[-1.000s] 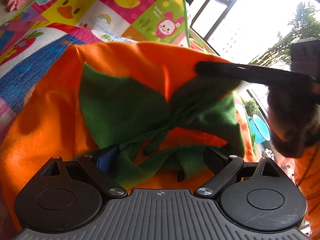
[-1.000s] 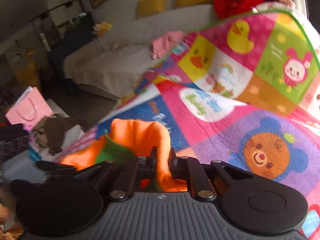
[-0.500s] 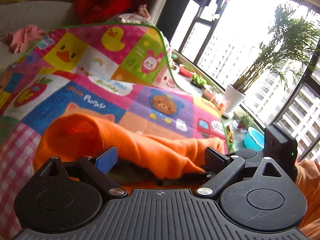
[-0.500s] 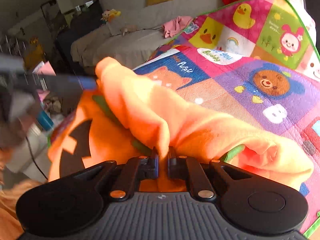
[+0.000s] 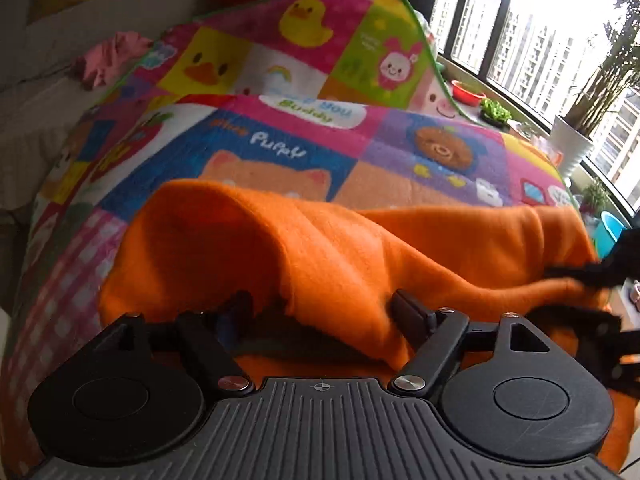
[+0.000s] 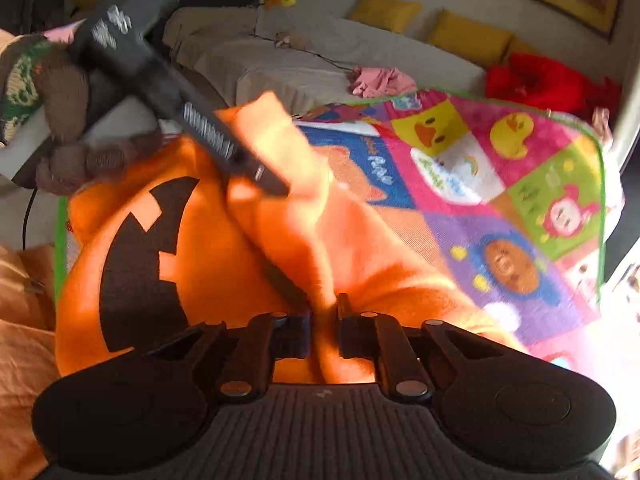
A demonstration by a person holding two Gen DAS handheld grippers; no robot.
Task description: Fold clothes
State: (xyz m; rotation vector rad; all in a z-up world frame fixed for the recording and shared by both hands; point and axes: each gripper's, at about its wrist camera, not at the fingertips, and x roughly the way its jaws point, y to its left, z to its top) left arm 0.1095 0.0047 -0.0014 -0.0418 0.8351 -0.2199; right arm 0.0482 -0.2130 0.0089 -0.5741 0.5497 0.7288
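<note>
Left wrist view: the orange garment [image 5: 328,248] lies bunched across the patchwork play mat [image 5: 280,128], one layer folded over toward the camera. The left tool [image 5: 324,308] has its jaws well apart and closing, with a fold of the fleece lying between them; the pads are not seen pressing on it. Risk: if the jaws shut on more than one layer, the fold beneath would probably drag out of place. The right tool [image 5: 580,280] shows at the right edge, touching the garment's far side. Past the mat edge stand a white plant pot [image 5: 572,152] and a blue basin [image 5: 608,228], both well apart from the work. Right wrist view: the right tool [image 6: 324,320] has a narrow gap, jaws opening, with a ridge of orange cloth still between them; grip cannot be confirmed. Risk: an early release may let the raised flap slump and undo the fold. The left tool [image 6: 224,148] crosses over the garment's black pumpkin face [image 6: 140,264] and could snag the flap. A pink cloth [image 6: 380,80] lies on the sofa [image 6: 300,60] beyond, clear of the work.
</note>
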